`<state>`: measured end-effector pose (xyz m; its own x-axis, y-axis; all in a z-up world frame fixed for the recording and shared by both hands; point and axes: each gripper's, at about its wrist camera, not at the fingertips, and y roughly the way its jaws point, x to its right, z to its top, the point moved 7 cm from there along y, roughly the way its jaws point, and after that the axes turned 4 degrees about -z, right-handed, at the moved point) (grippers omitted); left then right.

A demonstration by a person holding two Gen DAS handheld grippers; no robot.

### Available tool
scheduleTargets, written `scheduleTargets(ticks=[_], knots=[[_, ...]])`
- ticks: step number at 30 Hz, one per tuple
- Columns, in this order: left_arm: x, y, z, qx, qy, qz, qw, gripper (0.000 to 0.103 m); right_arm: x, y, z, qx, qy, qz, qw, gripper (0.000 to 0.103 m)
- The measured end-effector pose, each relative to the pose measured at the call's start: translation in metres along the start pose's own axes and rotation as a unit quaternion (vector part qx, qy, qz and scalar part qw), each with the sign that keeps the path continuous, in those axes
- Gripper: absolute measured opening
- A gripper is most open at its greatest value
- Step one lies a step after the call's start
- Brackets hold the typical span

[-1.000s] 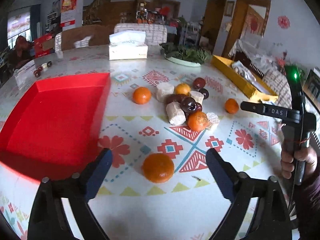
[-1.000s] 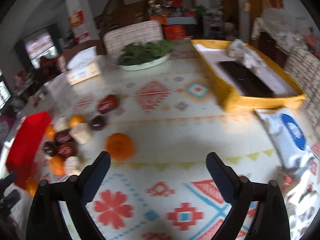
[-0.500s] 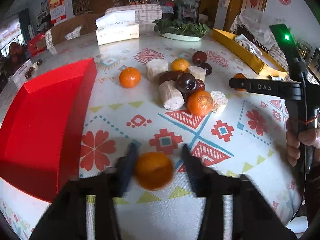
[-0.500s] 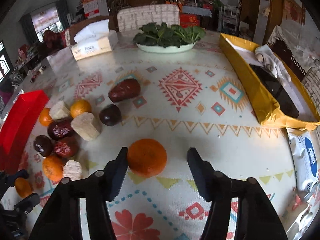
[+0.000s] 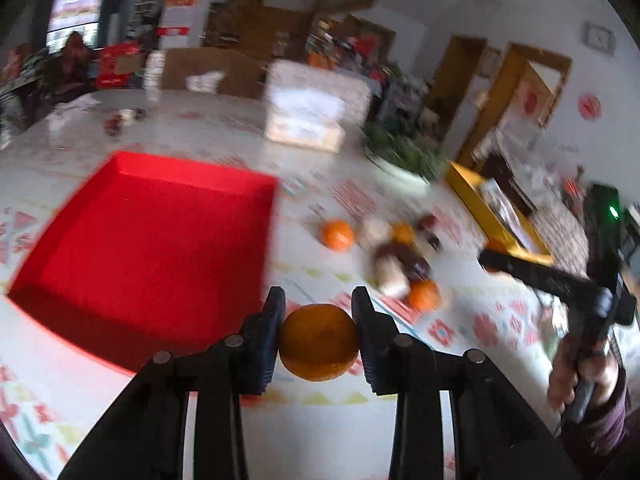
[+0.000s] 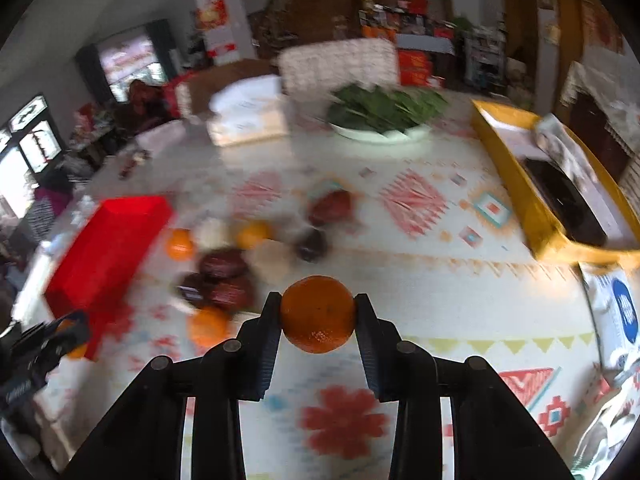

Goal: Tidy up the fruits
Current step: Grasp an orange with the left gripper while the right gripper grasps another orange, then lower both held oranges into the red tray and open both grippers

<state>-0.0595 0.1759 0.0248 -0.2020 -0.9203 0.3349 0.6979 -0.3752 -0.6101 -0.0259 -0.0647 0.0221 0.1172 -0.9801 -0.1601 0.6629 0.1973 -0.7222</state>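
Note:
My left gripper [image 5: 319, 307] is shut on an orange [image 5: 318, 344] and holds it above the patterned tablecloth, beside the near right corner of the red tray [image 5: 140, 248]. In the right wrist view my right gripper [image 6: 318, 302] has its jaws closing, the pads pressing on a second orange [image 6: 318, 316], lifted off the cloth. A pile of oranges, dark red fruits and pale chunks [image 6: 232, 264] lies between the two grippers, also blurred in the left wrist view as the fruit pile [image 5: 400, 256]. The red tray [image 6: 108, 240] looks bare inside.
At the far side stand a tissue box [image 6: 248, 116] and a plate of greens [image 6: 384, 112]. A yellow tray [image 6: 552, 208] with a dark object runs along the right edge, a blue-and-white packet [image 6: 616, 312] below it. A person's hand [image 5: 580, 372] grips the right tool.
Both grippers went from wide open to closed around an orange and raised it off the cloth. The left view has swung toward the red tray; both views are blurred from motion.

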Motion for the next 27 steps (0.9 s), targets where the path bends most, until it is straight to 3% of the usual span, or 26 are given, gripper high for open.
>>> scheduleTargets(ticks=[4, 8, 10, 14, 19, 24, 27], knots=[[-0.058, -0.016, 0.017, 0.022, -0.048, 0.053, 0.9972, 0.034, -0.062, -0.001, 0.013, -0.008, -0.037, 0.070, 0.997, 0.039], [-0.111, -0.018, 0.020, 0.022, -0.089, 0.092, 0.9916, 0.034, -0.140, 0.020, 0.014, -0.047, -0.064, 0.158, 0.984, 0.039], [-0.132, -0.016, 0.020, 0.017, -0.102, 0.112, 0.9883, 0.034, -0.173, 0.029, 0.012, -0.059, -0.083, 0.179, 0.979, 0.039], [-0.159, -0.012, 0.014, 0.009, -0.123, 0.121, 0.9850, 0.034, -0.234, 0.063, 0.001, -0.090, -0.127, 0.191, 0.969, 0.040], [-0.170, -0.013, 0.007, 0.007, -0.138, 0.120, 0.9830, 0.034, -0.270, 0.097, -0.015, -0.119, -0.149, 0.186, 0.964, 0.040], [-0.168, -0.025, 0.008, 0.027, -0.140, 0.109, 0.9837, 0.052, -0.282, 0.105, -0.015, -0.117, -0.160, 0.180, 0.964, 0.040], [-0.162, -0.033, 0.008, 0.038, -0.144, 0.099, 0.9839, 0.056, -0.279, 0.104, -0.012, -0.118, -0.157, 0.179, 0.964, 0.040]])
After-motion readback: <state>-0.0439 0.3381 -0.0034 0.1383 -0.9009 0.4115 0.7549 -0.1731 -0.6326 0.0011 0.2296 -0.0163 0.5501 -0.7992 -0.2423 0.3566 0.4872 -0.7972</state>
